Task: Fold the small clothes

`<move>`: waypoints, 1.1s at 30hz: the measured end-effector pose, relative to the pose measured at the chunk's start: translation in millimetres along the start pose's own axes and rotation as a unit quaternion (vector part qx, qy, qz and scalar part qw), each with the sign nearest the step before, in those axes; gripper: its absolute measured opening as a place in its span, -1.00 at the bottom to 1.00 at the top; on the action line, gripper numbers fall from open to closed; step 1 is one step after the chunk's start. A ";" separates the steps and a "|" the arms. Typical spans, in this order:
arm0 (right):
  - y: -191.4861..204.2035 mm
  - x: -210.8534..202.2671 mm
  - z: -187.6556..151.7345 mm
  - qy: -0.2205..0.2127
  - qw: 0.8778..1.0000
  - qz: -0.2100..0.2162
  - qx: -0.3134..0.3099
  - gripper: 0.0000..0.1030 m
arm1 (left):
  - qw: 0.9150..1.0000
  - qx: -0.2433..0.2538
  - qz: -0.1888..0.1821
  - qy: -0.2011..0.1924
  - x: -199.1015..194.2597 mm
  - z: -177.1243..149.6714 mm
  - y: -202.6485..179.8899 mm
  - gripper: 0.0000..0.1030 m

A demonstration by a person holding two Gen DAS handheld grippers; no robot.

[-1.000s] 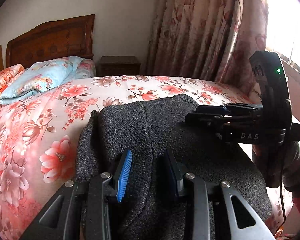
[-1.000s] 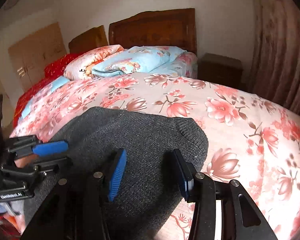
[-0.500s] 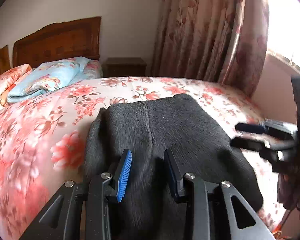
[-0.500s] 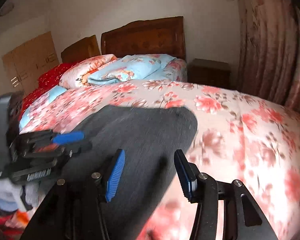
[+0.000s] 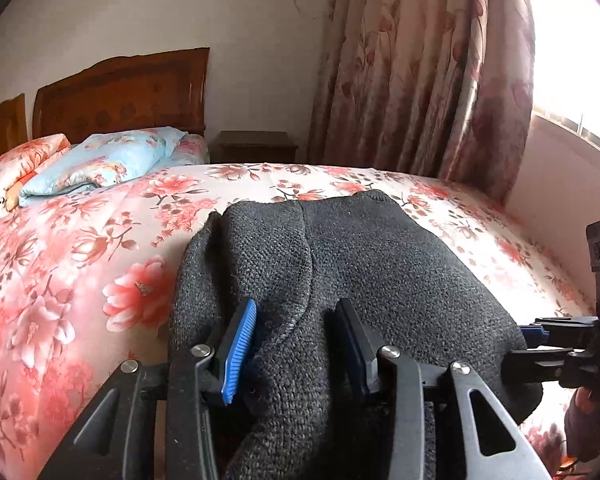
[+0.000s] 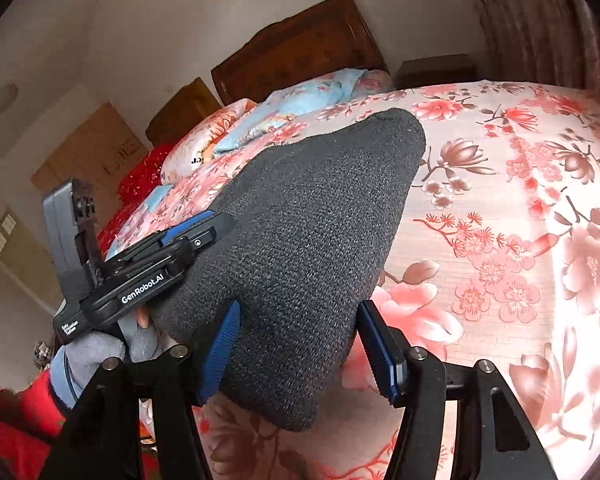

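Observation:
A dark grey knitted garment (image 5: 364, 264) lies folded on the flowered bed; it also shows in the right wrist view (image 6: 316, 232). My left gripper (image 5: 296, 344) is open, its blue-padded fingers straddling the garment's near edge with a fold between them. My right gripper (image 6: 300, 344) is open, its fingers either side of the garment's near right corner. The right gripper shows in the left wrist view (image 5: 556, 344) at the garment's right edge. The left gripper shows in the right wrist view (image 6: 180, 240) at the garment's left edge.
The flowered bedspread (image 5: 80, 264) covers the bed. A folded light blue quilt (image 5: 100, 160) and pillows lie by the wooden headboard (image 5: 120, 92). A nightstand (image 5: 256, 146) and curtains (image 5: 420, 72) stand behind. The window wall (image 5: 560, 184) is close on the right.
The right gripper has swung from above the garment down to its near right corner. The left gripper has stayed at the near edge. Both stayed open.

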State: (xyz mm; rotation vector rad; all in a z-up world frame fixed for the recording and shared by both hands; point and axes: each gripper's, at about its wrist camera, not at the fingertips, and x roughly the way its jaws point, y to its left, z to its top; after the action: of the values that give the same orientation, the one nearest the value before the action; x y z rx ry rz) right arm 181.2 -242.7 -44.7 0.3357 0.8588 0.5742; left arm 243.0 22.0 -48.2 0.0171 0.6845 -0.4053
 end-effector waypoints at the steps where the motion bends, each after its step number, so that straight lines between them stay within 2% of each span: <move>1: -0.9 0.1 0.2 -0.001 1.000 0.002 0.001 1.00 | 1.000 0.006 0.003 0.005 2.4 3.4 -1.4 -0.17; 4: -2.2 2.9 6.8 -0.005 1.000 -0.002 -0.007 1.00 | 1.000 0.013 0.004 0.027 19.4 20.5 1.4 -0.16; 8: -9.4 15.5 29.7 -0.016 0.999 -0.013 -0.024 1.00 | 0.999 -0.017 -0.012 0.038 55.0 50.7 18.7 -0.17; 11: -20.3 29.8 54.3 -0.025 0.999 -0.027 -0.033 1.00 | 0.998 -0.030 -0.007 0.047 77.9 70.8 27.0 -0.17; 15: -27.9 38.9 80.8 -0.021 0.997 -0.074 -0.030 1.00 | 0.994 -0.065 -0.010 0.083 74.5 85.1 32.2 -0.18; 17: -12.9 25.7 83.9 -0.041 0.992 -0.110 -0.050 1.00 | 0.993 -0.099 -0.037 0.061 49.8 81.0 38.2 -0.18; 18: 3.7 16.3 83.4 -0.058 0.985 -0.136 -0.083 1.00 | 0.992 -0.109 -0.042 0.052 41.5 75.7 41.8 -0.18; 19: 13.2 12.5 83.1 -0.069 0.982 -0.142 -0.102 1.00 | 0.991 -0.113 -0.039 0.055 38.4 70.3 43.6 -0.18; 21: 40.5 6.7 81.4 -0.095 0.974 -0.144 -0.150 1.00 | 0.989 -0.111 -0.037 0.085 41.2 51.6 44.9 -0.18; 23: 56.2 17.5 81.8 -0.088 0.969 -0.145 -0.181 1.00 | 0.994 -0.084 -0.033 0.057 31.3 37.9 39.6 -0.18; 25: 62.1 40.9 79.2 -0.056 0.963 -0.160 -0.208 1.00 | 0.996 -0.056 -0.018 0.062 24.4 30.6 31.4 -0.17; 26: 60.2 54.9 76.2 -0.029 0.962 -0.172 -0.210 1.00 | 0.996 -0.055 -0.019 0.068 22.9 29.1 30.2 -0.17; 27: 57.6 63.9 70.4 -0.021 0.960 -0.184 -0.210 1.00 | 0.996 -0.056 -0.019 0.072 21.6 27.4 30.3 -0.17; 28: 58.9 63.1 65.9 -0.035 0.958 -0.186 -0.217 1.00 | 0.995 -0.057 -0.021 0.075 20.6 26.0 31.0 -0.17; 33: 63.6 53.1 71.8 -0.035 0.959 -0.193 -0.205 1.00 | 0.994 -0.081 -0.032 0.072 17.8 23.0 38.2 -0.17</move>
State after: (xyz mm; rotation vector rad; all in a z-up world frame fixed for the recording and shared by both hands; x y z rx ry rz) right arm 243.8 -163.7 -1.5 -0.1894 0.6925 0.3594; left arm 283.7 47.4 -45.7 -0.1316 0.8598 -0.4113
